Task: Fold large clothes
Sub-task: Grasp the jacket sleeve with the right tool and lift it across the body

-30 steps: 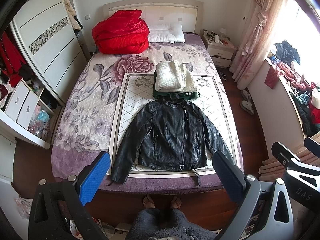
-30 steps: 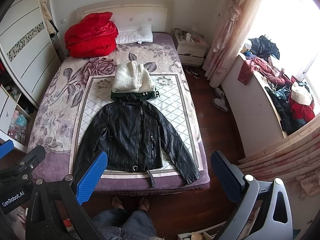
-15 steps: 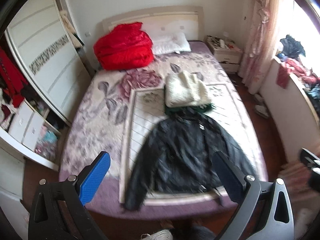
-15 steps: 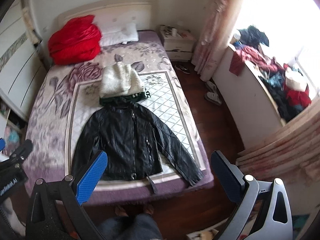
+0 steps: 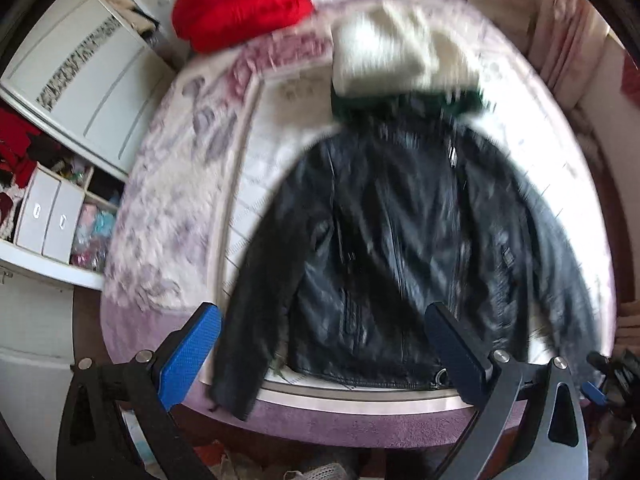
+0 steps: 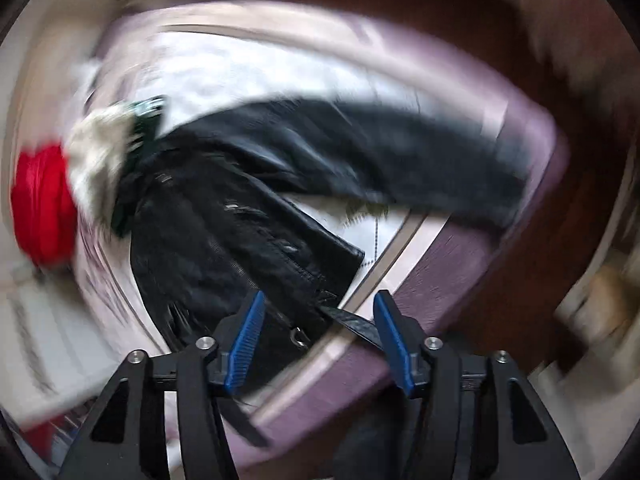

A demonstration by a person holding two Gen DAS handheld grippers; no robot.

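Observation:
A black leather jacket (image 5: pixel 404 240) lies flat and face up on the bed, sleeves spread. My left gripper (image 5: pixel 320 340) is open, just above the jacket's hem and its left sleeve. In the blurred, tilted right wrist view the jacket (image 6: pixel 248 220) fills the middle. My right gripper (image 6: pixel 318 330) is open but narrower, its blue pads either side of the jacket's hem strap (image 6: pixel 352 324) at the bed's foot edge, holding nothing.
A folded white knit (image 5: pixel 396 52) lies on a green garment just beyond the jacket's collar. A red duvet (image 5: pixel 244 0) sits at the headboard. A wardrobe with open drawers (image 5: pixel 52 216) stands left. The purple bed edge (image 5: pixel 360 424) is close below.
Both grippers have dropped and moved in close to the jacket's hem. The right gripper's view has swung and tilted, and its jaws have narrowed.

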